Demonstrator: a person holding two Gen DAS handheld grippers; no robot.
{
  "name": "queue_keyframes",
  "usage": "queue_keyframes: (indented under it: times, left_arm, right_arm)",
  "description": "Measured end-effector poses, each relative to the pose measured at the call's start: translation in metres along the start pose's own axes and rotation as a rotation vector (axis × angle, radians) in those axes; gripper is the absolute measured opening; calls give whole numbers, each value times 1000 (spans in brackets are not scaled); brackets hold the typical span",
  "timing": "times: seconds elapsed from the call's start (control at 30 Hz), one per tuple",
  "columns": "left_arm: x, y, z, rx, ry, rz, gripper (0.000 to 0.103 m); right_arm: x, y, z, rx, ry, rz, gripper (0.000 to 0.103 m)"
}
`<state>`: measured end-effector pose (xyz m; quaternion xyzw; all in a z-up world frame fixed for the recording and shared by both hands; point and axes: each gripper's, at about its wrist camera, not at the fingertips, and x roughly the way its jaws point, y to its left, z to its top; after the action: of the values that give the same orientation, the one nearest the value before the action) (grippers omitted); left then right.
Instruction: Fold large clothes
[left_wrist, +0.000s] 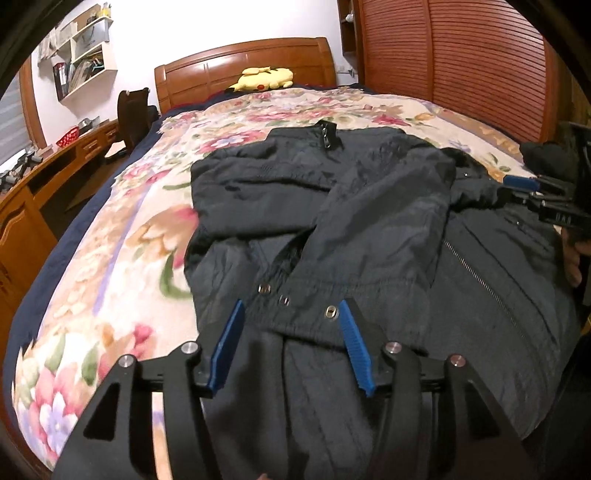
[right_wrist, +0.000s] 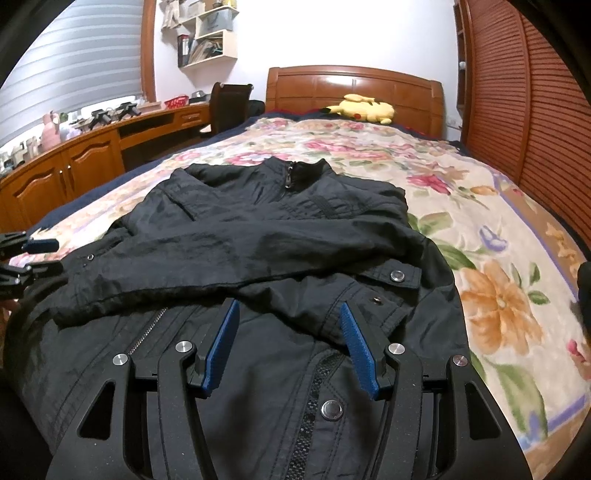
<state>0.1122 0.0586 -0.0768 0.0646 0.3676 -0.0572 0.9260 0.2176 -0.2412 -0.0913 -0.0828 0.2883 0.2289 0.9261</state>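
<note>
One black jacket (right_wrist: 258, 236) lies on the floral bed (right_wrist: 498, 229), collar at 12 o'clock, both sleeves folded across the chest. One plush (right_wrist: 364, 107) sits by the headboard. Two grippers: left gripper (left_wrist: 291, 314) has jaws spread, over a snap cuff, pinching nothing; right gripper (right_wrist: 290, 314) is likewise spread and empty over the zipper.

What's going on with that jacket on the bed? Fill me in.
A person is folding a black jacket spread on a floral bedspread, with a handheld gripper in each hand. Both sleeves are already folded across the chest. The left gripper and the right gripper hover over the jacket's lower part with jaws open, gripping nothing. The bottom half is not yet folded up.
</note>
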Motion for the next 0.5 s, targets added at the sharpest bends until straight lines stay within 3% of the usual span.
queue_keyframes:
  times: [0.5]
  left_arm:
    - [-15, 33, -45, -66, 24, 33, 54]
  right_arm:
    - [-47, 4, -5, -48, -25, -78, 58]
